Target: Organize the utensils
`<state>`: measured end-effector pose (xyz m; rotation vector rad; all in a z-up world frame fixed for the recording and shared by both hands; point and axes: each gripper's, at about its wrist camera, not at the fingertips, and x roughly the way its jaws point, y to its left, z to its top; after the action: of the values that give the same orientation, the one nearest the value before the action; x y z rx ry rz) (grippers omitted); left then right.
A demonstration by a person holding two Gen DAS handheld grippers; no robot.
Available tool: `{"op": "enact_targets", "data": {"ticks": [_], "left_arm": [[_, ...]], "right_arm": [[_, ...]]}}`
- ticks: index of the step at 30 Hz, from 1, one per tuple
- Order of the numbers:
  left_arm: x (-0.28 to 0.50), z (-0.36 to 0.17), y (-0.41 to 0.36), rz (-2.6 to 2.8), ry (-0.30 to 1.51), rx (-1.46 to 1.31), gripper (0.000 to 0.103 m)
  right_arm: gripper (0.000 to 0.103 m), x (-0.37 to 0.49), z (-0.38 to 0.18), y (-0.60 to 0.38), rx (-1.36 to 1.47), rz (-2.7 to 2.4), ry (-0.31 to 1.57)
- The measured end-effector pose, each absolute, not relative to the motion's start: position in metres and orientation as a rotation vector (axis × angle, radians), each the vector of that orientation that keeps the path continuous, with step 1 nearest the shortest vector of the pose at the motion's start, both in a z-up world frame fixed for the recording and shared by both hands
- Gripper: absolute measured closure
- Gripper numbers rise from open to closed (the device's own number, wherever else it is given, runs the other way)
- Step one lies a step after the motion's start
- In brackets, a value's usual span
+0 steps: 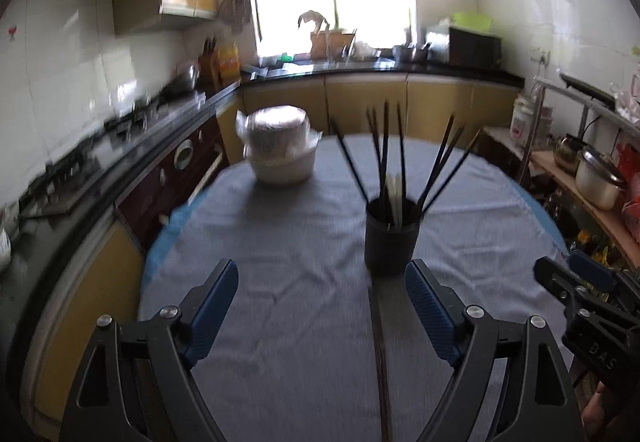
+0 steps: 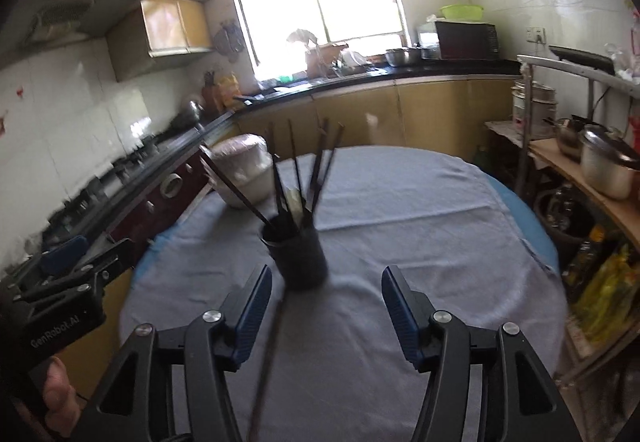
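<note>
Both the left gripper (image 1: 322, 306) and right gripper (image 2: 326, 312) hover with jaws wide apart, holding nothing. One loose chopstick (image 1: 379, 342) lies on the surface just before the black holder (image 1: 391, 238). Pinch it near one end, lift it, tilt it upright, then lower it among the others.

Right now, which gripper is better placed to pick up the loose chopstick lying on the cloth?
Probably the right gripper. It is open, and the loose chopstick lies between its fingers. In the left wrist view the chopstick lies nearer the left gripper's right finger, in front of the black utensil cup.
</note>
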<state>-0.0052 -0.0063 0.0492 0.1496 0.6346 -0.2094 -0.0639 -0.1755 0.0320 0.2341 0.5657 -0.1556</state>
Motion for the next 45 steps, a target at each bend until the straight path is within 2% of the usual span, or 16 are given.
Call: {"op": "enact_targets", "data": {"ticks": [12, 45], "left_arm": [[-0.008, 0.014, 0.022, -0.066, 0.699, 0.198, 0.017], [-0.017, 0.023, 0.023, -0.080, 0.683, 0.190, 0.017]], "right_arm": [[0.037, -0.068, 0.021, -0.149, 0.119, -0.202, 0.599], [0.037, -0.070, 0.016, -0.140, 0.148, -0.227, 0.578]]}}
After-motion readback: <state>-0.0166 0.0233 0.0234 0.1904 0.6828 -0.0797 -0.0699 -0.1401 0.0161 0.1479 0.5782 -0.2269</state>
